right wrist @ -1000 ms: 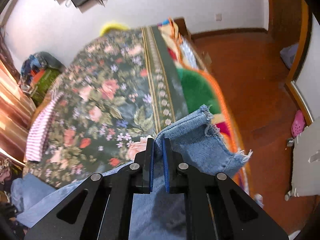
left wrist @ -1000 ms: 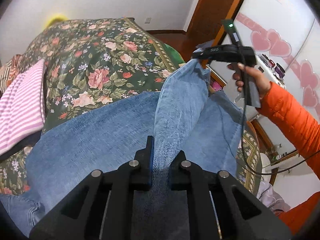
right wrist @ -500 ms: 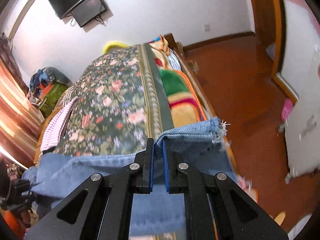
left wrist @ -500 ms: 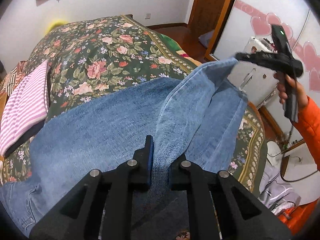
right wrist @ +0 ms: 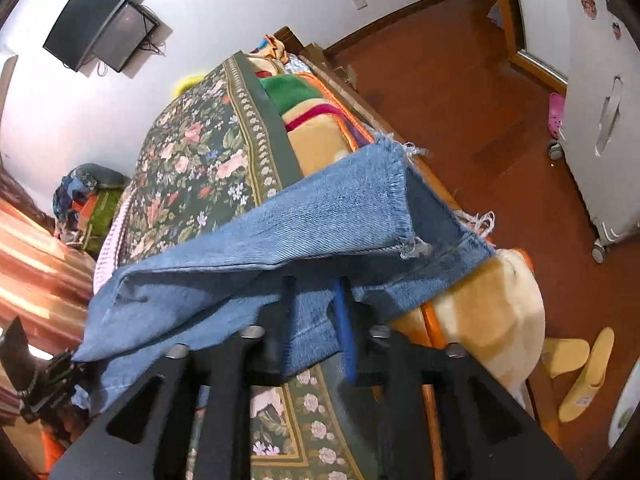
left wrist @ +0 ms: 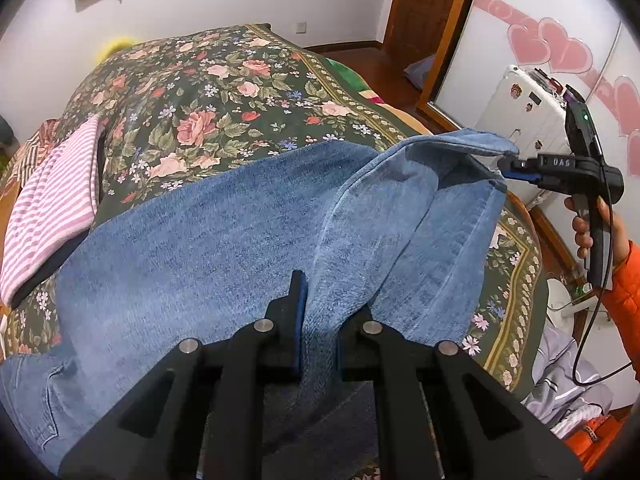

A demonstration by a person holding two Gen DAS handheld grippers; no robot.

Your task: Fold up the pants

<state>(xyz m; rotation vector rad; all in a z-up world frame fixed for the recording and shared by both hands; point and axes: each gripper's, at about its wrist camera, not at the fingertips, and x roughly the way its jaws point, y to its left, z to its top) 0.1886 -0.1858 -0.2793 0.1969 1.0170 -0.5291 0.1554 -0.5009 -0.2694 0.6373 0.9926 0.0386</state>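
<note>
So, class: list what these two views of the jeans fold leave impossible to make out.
- Left wrist view: the waist end of the jeans runs off the lower left edge.
- Right wrist view: the right claw is blurred; its grip is unclear.
- Left claw: denim hides the pads.
</note>
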